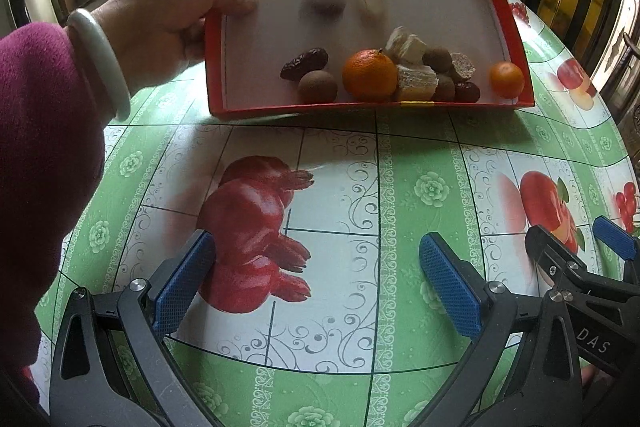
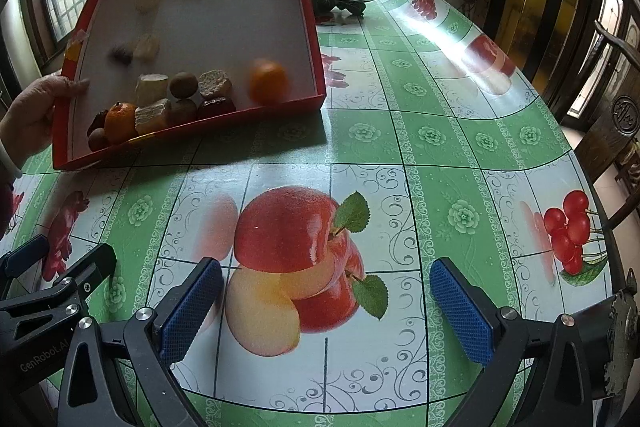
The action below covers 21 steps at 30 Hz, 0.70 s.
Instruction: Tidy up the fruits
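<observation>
Both blue-padded grippers, left [image 1: 316, 283] and right [image 2: 326, 311], sit at frame bottom, jaws spread wide, empty, over the green fruit-print tablecloth [image 2: 432, 131]. Upper left: a bare hand [image 1: 160, 23] tilts the red cardboard tray [image 2: 314, 67]; oranges [image 1: 369, 73], brown fruits and pale chunks pile against its low edge.

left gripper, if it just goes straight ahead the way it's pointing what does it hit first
Probably the near wall of the tilted red box, which a hand is tipping up. The left gripper is open over bare tablecloth, with nothing between it and the box. Depth is unclear, though.
</observation>
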{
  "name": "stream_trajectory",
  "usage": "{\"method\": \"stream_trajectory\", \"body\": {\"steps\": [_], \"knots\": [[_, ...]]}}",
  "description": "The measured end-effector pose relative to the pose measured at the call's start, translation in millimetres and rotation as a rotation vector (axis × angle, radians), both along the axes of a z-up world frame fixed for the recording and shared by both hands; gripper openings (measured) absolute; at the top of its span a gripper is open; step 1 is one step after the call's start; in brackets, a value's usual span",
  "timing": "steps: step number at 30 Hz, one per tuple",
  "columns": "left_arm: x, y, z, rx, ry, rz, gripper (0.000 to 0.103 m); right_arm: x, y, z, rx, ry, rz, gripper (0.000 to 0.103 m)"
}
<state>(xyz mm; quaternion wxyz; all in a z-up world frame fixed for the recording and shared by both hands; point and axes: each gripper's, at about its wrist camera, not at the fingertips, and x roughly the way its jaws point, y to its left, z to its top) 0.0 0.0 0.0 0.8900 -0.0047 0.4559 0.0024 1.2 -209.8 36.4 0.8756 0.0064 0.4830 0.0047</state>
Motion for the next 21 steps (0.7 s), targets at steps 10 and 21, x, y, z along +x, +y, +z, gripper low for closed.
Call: {"method": "stream_trajectory", "body": {"steps": [10, 21], "knots": [[0.0, 0.0, 0.0, 0.000, 0.000, 0.000, 0.103, -0.5, 0.3, 0.1, 0.000, 0.000, 0.000, 0.103], [0.0, -0.1, -0.2, 0.000, -0.001, 0.000, 0.103, 0.8, 1.0, -0.9, 0.000, 0.000, 0.000, 0.103]]}}
